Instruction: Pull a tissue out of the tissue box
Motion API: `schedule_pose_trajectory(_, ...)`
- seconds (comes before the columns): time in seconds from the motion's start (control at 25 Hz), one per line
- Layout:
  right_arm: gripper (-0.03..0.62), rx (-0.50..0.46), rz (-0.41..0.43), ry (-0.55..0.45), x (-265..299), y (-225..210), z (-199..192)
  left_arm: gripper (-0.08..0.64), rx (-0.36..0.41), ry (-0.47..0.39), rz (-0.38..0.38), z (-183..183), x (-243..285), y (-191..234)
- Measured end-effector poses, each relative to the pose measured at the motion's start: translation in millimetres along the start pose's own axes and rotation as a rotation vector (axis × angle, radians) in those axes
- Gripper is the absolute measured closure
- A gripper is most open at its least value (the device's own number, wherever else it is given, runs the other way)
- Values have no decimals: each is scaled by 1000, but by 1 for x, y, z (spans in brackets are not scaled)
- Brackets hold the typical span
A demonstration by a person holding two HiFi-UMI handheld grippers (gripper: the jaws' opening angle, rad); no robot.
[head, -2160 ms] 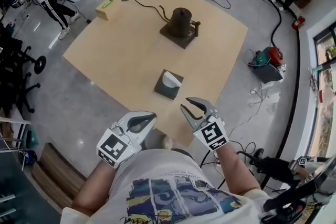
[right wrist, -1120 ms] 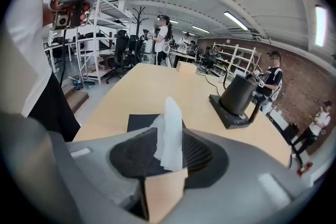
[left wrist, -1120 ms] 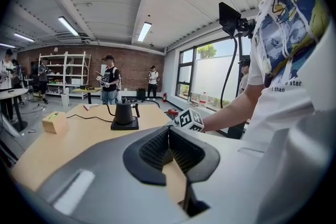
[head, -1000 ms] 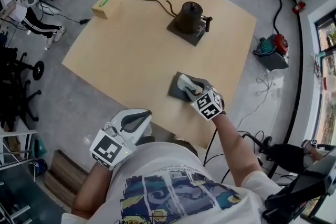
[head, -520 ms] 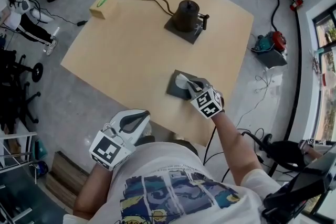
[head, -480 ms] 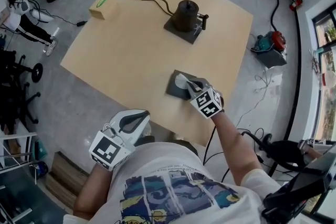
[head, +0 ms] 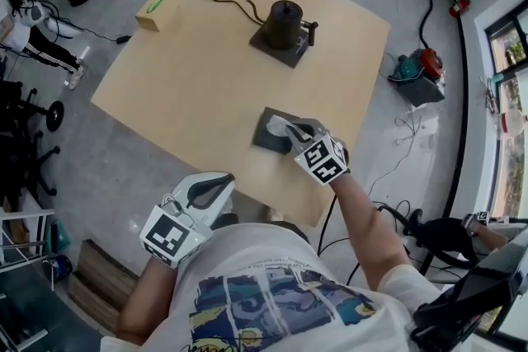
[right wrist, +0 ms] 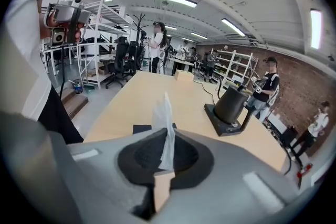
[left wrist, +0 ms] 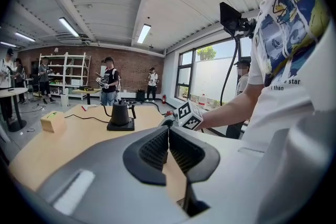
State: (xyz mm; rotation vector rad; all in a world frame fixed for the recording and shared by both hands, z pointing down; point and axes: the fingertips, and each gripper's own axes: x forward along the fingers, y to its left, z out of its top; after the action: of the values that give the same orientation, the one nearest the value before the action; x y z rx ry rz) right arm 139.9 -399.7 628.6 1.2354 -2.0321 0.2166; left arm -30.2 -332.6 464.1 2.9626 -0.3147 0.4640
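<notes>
Right tongs [head: 290, 129], clamped on the tissue [right wrist: 164, 122] above the box [head: 266, 136] by the surface's [head: 206, 70] near edge, may tear it or lift the unheld box; left tongs [head: 211, 189] closed, empty.

Tissue box [head: 264, 134] is a flat, dark grey squarish thing on the near right part of the tan table [head: 190, 86], close to the edge. A thin white tissue [right wrist: 164, 122] stands up from its top, pinched in the right gripper [right wrist: 167, 152]. Looks only partway out, I think.
</notes>
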Motion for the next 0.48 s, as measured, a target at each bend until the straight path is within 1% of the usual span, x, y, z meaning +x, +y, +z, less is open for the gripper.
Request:
schedule_pose_trajectory(0.32,591,-17,7,-26,-24,-2,14,549,8,-7,-6,1,9,-16)
schedule_pose_trajectory(0.48,591,-42,1,-47,-38,-3,22,549,7,-22,-7,6,13,-27)
